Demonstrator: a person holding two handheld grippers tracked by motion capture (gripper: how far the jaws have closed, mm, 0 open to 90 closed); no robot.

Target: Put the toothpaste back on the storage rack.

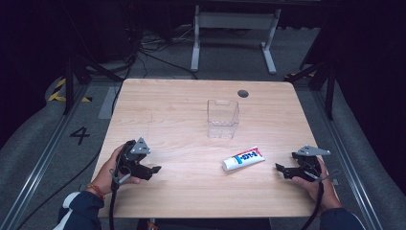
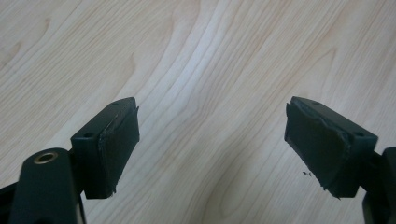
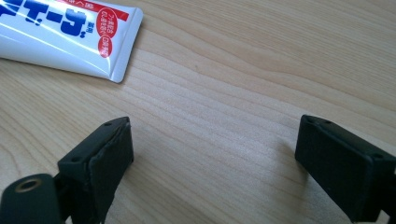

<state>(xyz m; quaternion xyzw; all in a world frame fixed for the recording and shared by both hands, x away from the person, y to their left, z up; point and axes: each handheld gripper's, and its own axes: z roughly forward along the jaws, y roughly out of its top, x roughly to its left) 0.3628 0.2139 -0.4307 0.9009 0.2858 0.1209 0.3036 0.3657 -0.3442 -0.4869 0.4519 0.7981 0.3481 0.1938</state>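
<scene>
Between the two grippers we log a broad run of bare wooden table (image 1: 167, 110), nothing standing in it but a tube lying flat nearer the right-hand one. Left gripper (image 1: 152, 171) sits close to the table's near-left edge, held in the person's left hand (image 1: 111, 170); right gripper (image 1: 281, 168) sits near the near-right edge, in the right hand (image 1: 318, 184). Both point inward, toward each other, well apart.

Left gripper, in its own view (image 2: 212, 140): jaws spread wide, released, bare wood grain between the pads (image 2: 114, 149), nothing held or touched. We cannot tell whether the jaw tips rest on the wood or hang just above it.

Right gripper, in its own view (image 3: 212, 163): jaws likewise wide apart, released, empty. The toothpaste tube (image 3: 60, 32) lies ahead and to the left of its left jaw, crimped end nearest, apart from the pad. From the high view the tube (image 1: 243, 158) lies at a slant, white with red and blue print, cap end toward the left gripper.

Beyond the tube, farther from both grippers and roughly midway between them, stands a clear plastic bin (image 1: 222, 118), upright, open-topped, apparently empty. Past it, near the far edge, a dark round grommet hole (image 1: 243, 93) in the tabletop.
</scene>
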